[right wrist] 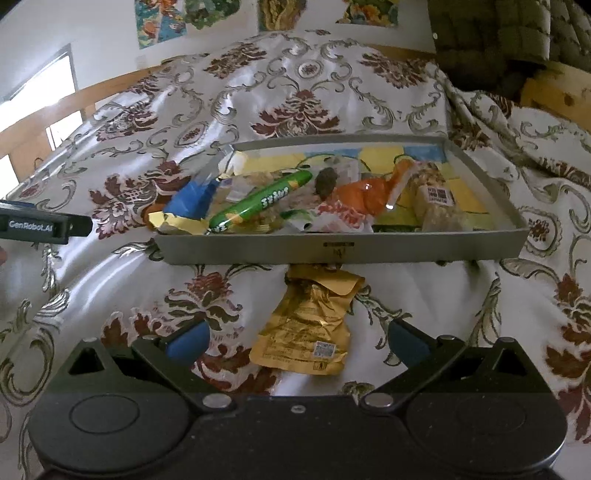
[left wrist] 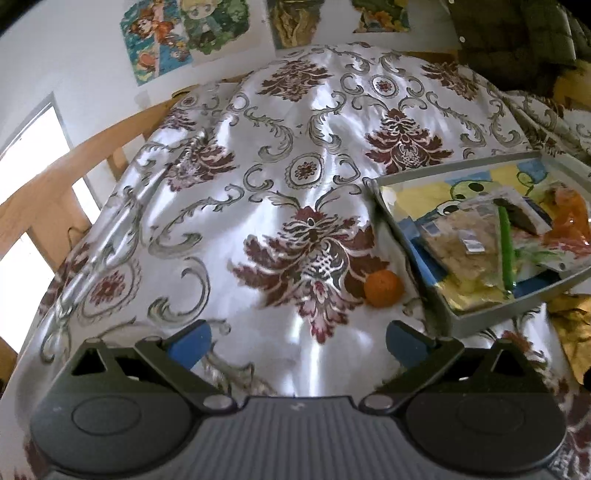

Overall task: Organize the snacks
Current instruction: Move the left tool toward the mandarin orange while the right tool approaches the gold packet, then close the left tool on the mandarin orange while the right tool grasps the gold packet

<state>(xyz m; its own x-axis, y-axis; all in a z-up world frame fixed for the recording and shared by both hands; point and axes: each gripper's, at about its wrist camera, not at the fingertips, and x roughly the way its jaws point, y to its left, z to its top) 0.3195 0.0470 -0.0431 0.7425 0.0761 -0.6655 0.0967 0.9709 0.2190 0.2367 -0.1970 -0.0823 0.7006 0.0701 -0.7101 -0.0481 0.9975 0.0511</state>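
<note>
Snacks: most lie heaped in a shallow grey tray (right wrist: 343,251) on a satin cloth (left wrist: 258,177) patterned with maroon flowers and grey scrolls; two pieces lie outside it.
Tray contents, right wrist view: a green stick pack (right wrist: 258,201) slanting across the pile, a blue and gold wrapper (right wrist: 192,210) at the left end hanging over the rim, an orange packet (right wrist: 364,197) near the middle, and a clear pack of pale biscuits (right wrist: 436,203) with a white label towards the right.
Tray floor: a yellow and blue cartoon print shows between the packs.
Gold pouch (right wrist: 306,332): crumpled, flat on the cloth just in front of the tray's near wall, its top edge at the wall.
Orange fruit (left wrist: 383,288): round, on the cloth just beside the tray's left wall, outside it; whether it touches the wall cannot be told.
Left gripper (left wrist: 297,343): jaws spread wide, nothing between the blue pads; it hangs over bare cloth, with the fruit ahead and to its right.
Right gripper (right wrist: 295,341): jaws spread wide and empty, the gold pouch lying on the cloth between the two fingers.
Wall: colourful posters (left wrist: 184,33) hang behind the cloth.
</note>
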